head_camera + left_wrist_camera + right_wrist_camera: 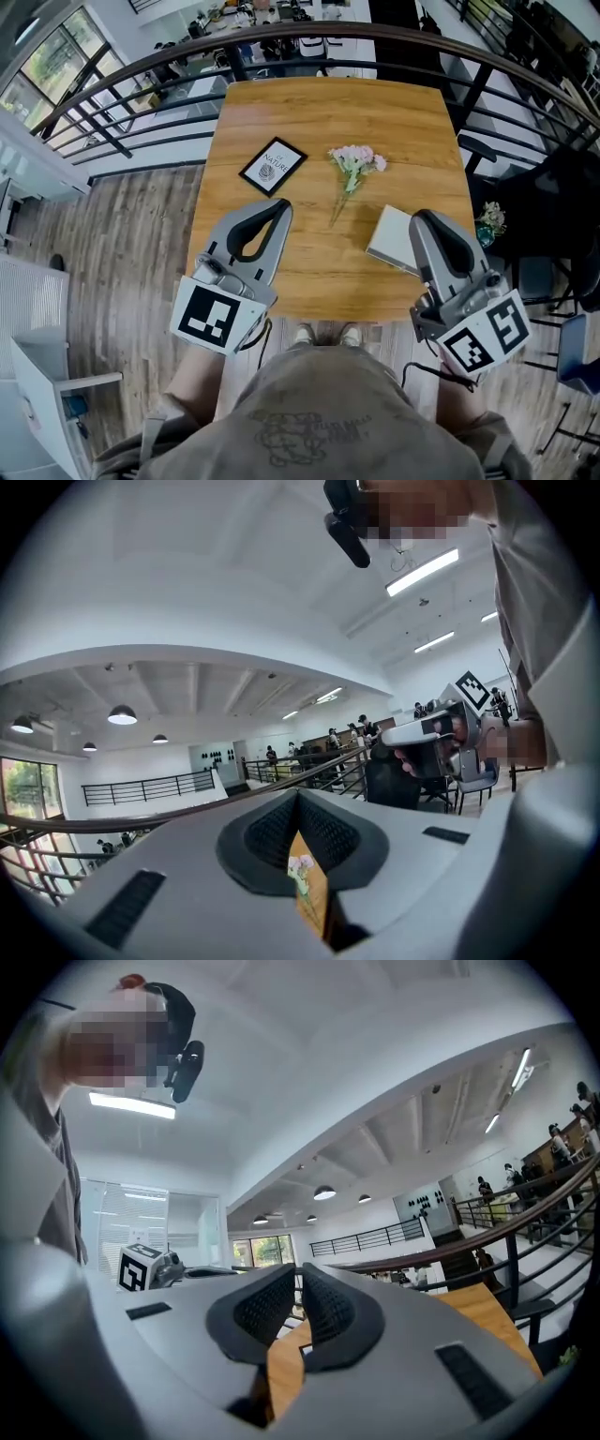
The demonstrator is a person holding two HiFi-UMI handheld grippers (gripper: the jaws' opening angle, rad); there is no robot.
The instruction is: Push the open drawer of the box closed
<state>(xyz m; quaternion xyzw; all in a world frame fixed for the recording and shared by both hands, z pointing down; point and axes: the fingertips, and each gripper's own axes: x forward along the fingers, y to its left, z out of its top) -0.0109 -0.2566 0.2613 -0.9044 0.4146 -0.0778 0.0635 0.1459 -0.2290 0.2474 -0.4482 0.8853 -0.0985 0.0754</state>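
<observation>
The white box (392, 239) lay on the right part of the desk (328, 122), near its front edge and turned at a slant. The right gripper (424, 220) hung just beside and partly over it, with the tips at the box's right edge. The left gripper (281, 206) was well apart from the box, over the left part of the desk.

The right fingers (267, 1312) were drawn almost fully together, with only a thin slit between them and nothing in it. The left fingers (272, 832) met at their tips and held nothing. Through the gap lower down between them showed a strip of desk and some pink flowers (302, 869).

In the head view the right gripper covered the box's near right corner. The drawer could not be made out, nor whether it stood open. The right gripper view showed only bare wood between the fingers, not the box. The left gripper view did not show the box either.

The box looked flat and pale, with a plain top and a thin grey band along its near edge. The flowers (354, 161) lay to its left near the middle of the desk, and a black-framed card (273, 166) lay further left.
</observation>
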